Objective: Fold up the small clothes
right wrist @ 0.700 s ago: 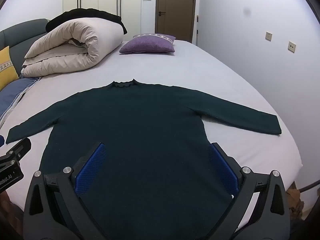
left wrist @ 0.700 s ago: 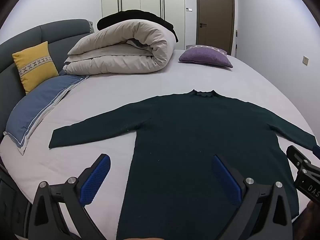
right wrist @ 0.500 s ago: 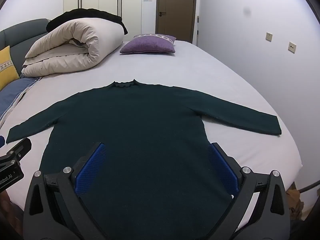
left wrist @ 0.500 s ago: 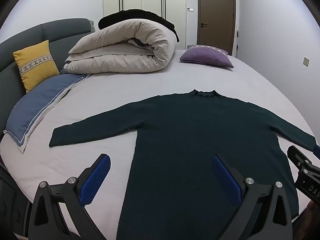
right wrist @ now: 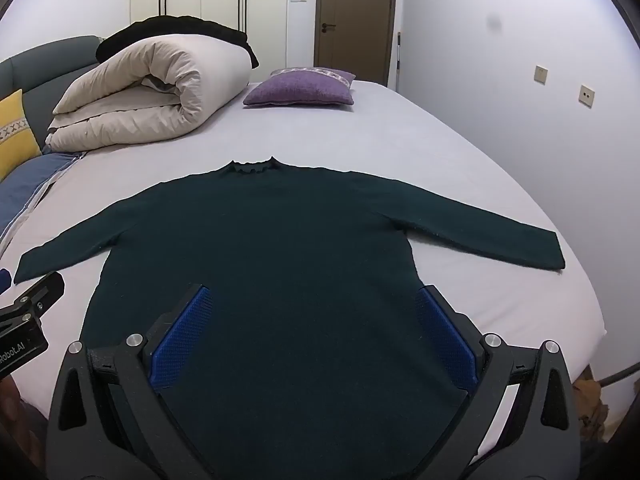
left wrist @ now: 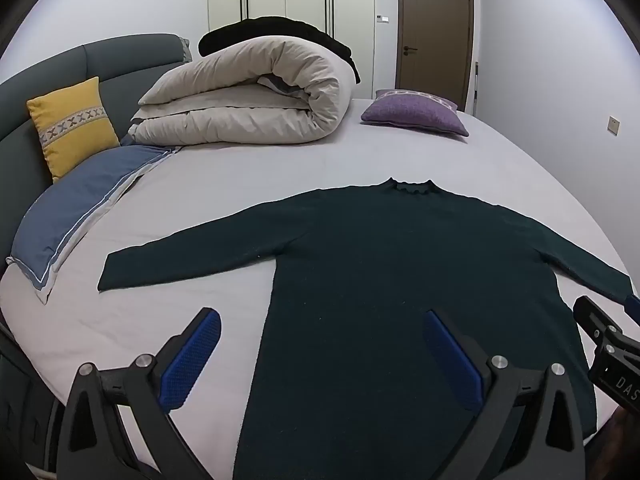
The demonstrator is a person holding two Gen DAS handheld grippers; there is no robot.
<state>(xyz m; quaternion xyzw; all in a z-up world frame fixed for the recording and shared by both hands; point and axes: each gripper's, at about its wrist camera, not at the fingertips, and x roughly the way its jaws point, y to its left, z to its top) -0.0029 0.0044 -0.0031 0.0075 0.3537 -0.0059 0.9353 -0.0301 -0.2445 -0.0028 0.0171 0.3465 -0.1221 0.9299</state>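
Note:
A dark green long-sleeved sweater point(left wrist: 400, 280) point(right wrist: 280, 260) lies flat on the pale bed sheet point(left wrist: 240, 184), collar away from me, both sleeves spread out to the sides. My left gripper point(left wrist: 322, 320) hovers wide open above the sweater's lower left side, nothing between its blue pads. My right gripper point(right wrist: 312, 300) is also wide open, over the lower body of the sweater, and holds nothing. The right gripper's black body point(left wrist: 608, 352) shows at the right edge of the left wrist view, and the left gripper's body point(right wrist: 24, 320) at the left edge of the right wrist view.
A rolled beige duvet point(left wrist: 248, 100) with a black garment on top lies at the far left of the bed. A purple cushion point(left wrist: 416, 116) sits at the far end. A yellow cushion point(left wrist: 72, 124) and a blue pillow point(left wrist: 72, 208) rest by the grey headboard.
Both views have shifted only slightly; the sweater lies as before and both grippers stay open.

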